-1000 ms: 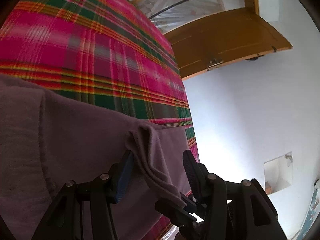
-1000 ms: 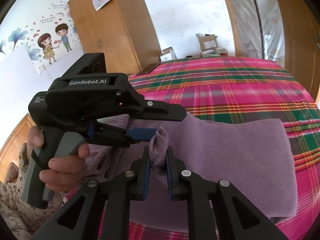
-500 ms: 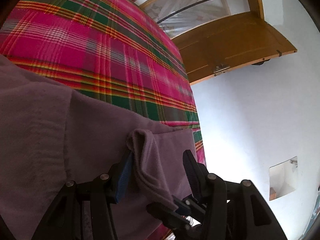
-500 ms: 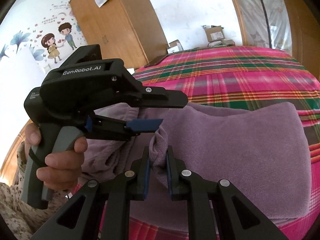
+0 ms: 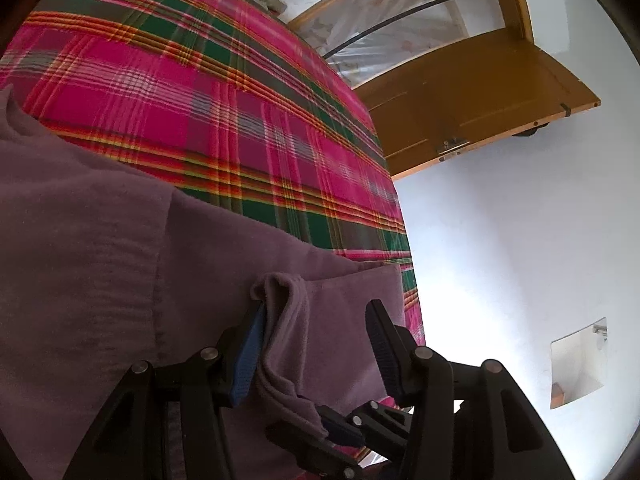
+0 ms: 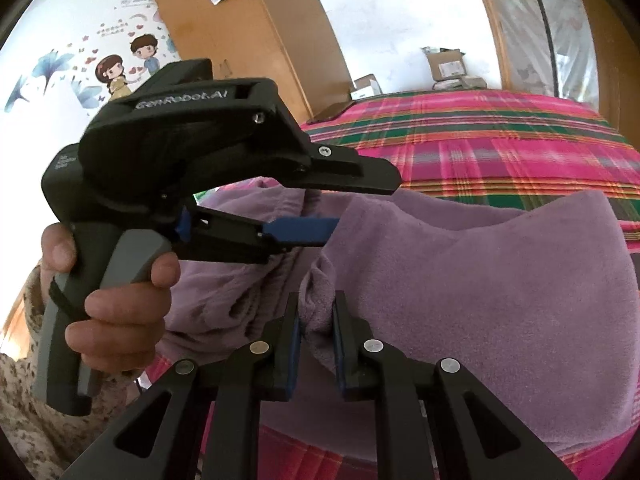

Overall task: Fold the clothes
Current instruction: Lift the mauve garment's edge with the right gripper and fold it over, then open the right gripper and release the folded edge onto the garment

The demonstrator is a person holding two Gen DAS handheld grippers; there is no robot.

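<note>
Meanwhile, over the last second the purple garment has sunk nearer the plaid bedspread, its bunched edge pinched in the right gripper, left gripper gaping wide around the same fold — likely laying down a fold.

Bright daylight fills both fisheye views. The white wall glares, nearly blown out, and the curtained window glows. The plaid bedspread smears softly with motion blur. Straight lines bow toward the dark circular borders; the door curves. Shadows are soft and faint
</note>
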